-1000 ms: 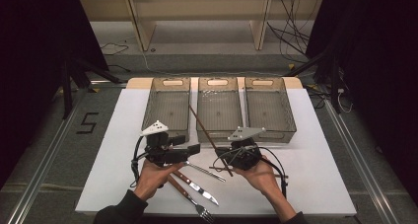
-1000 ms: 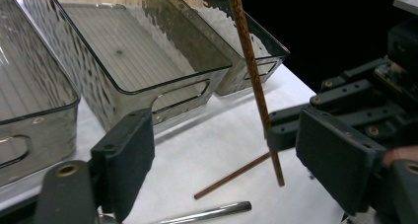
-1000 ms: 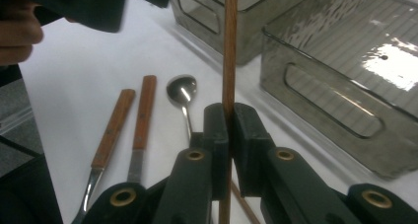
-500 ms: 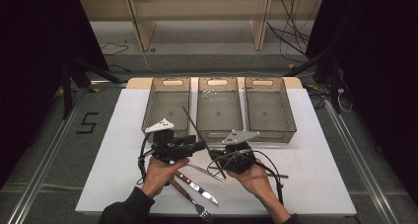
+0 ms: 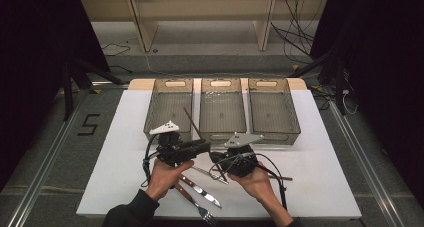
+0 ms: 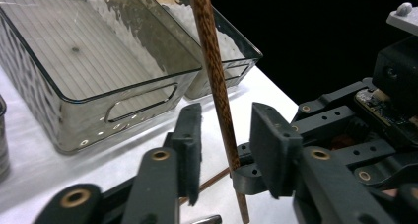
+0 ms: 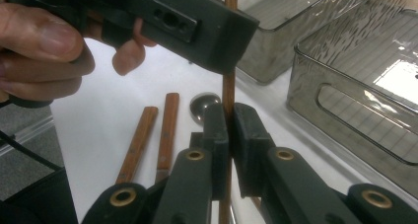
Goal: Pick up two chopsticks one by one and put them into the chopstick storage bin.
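- The right gripper (image 7: 227, 123) has its two black jaws pressed together on a long dark brown wooden chopstick (image 7: 228, 93), which stands almost upright between them.
- The left gripper (image 6: 224, 142) has its jaws apart, one on each side of the same chopstick (image 6: 217, 81), and they do not seem to touch it.
- In the high view the chopstick (image 5: 192, 123) rises from the right gripper (image 5: 220, 168), passes the left gripper (image 5: 206, 146) and leans toward the three grey transparent plastic bins (image 5: 222, 112) beyond both grippers.
- Below the grippers, on the white table (image 5: 325, 162), lie two pieces of cutlery with brown wooden handles (image 7: 153, 132), a small shiny metal spoon (image 7: 203, 104) and a second chopstick (image 5: 280, 177) just beside the right hand.
- Risk, as a judgement: if the right jaws loosen before the left ones shut, the chopstick can slide down and fall on the cutlery.
- If the left jaws shut off-centre, they can push the chopstick sideways and twist it in the right grip.
- The two grippers are very near; a hurried move can knock them together.
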Demonstrator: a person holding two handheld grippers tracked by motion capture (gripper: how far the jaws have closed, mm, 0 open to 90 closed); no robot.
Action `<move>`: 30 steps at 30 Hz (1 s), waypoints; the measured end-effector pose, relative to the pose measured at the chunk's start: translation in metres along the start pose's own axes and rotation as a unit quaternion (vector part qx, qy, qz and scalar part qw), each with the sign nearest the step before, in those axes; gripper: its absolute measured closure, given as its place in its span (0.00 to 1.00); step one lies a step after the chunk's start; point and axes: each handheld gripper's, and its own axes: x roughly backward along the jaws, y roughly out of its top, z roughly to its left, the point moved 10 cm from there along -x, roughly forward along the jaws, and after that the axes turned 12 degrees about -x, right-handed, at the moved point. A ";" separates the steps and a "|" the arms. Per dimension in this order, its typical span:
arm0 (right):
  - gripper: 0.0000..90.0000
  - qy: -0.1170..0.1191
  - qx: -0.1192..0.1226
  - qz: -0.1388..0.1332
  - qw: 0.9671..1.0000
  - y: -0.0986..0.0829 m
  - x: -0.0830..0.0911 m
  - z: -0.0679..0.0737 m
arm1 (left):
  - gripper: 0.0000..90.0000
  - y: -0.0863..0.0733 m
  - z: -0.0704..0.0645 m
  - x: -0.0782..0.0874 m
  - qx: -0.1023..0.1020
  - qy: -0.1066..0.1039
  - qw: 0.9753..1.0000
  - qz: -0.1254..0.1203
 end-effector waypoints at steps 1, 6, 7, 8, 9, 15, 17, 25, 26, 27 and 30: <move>0.95 0.000 -0.001 -0.001 1.000 0.000 0.000 0.000 | 0.74 0.000 0.000 0.000 0.000 0.000 1.000 0.000; 0.95 0.004 0.001 -0.004 1.000 0.000 0.000 0.001 | 0.81 0.001 -0.001 0.000 0.006 -0.011 1.000 -0.005; 0.95 0.004 0.001 -0.004 1.000 0.000 0.000 0.001 | 0.83 0.001 -0.001 0.000 0.007 -0.013 1.000 -0.005; 0.95 0.006 0.001 -0.005 1.000 0.000 0.000 0.002 | 0.84 0.001 -0.001 0.000 0.009 -0.015 1.000 -0.006; 0.95 0.008 0.001 -0.005 1.000 0.000 0.000 0.002 | 0.85 0.001 -0.001 0.000 0.011 -0.017 1.000 -0.007; 0.93 0.016 -0.001 -0.013 1.000 0.001 0.001 0.003 | 0.92 0.003 -0.002 0.002 0.021 -0.033 0.999 -0.011; 0.89 0.019 -0.004 -0.016 1.000 0.002 0.001 0.002 | 0.93 0.003 -0.001 0.003 0.015 -0.029 0.999 -0.007; 0.66 0.016 -0.008 -0.014 1.000 0.003 0.013 -0.005 | 0.94 0.013 0.012 0.014 0.007 -0.010 1.000 -0.005; 0.63 0.012 -0.009 -0.012 1.000 0.001 0.016 -0.007 | 0.94 0.015 0.016 0.016 0.007 -0.007 1.000 -0.006; 0.61 0.007 -0.011 -0.010 1.000 0.000 0.018 -0.010 | 0.94 0.017 0.019 0.019 0.006 -0.002 1.000 -0.005; 0.52 -0.006 -0.011 -0.005 1.000 -0.005 0.024 -0.019 | 0.94 0.025 0.033 0.030 0.004 0.013 1.000 -0.005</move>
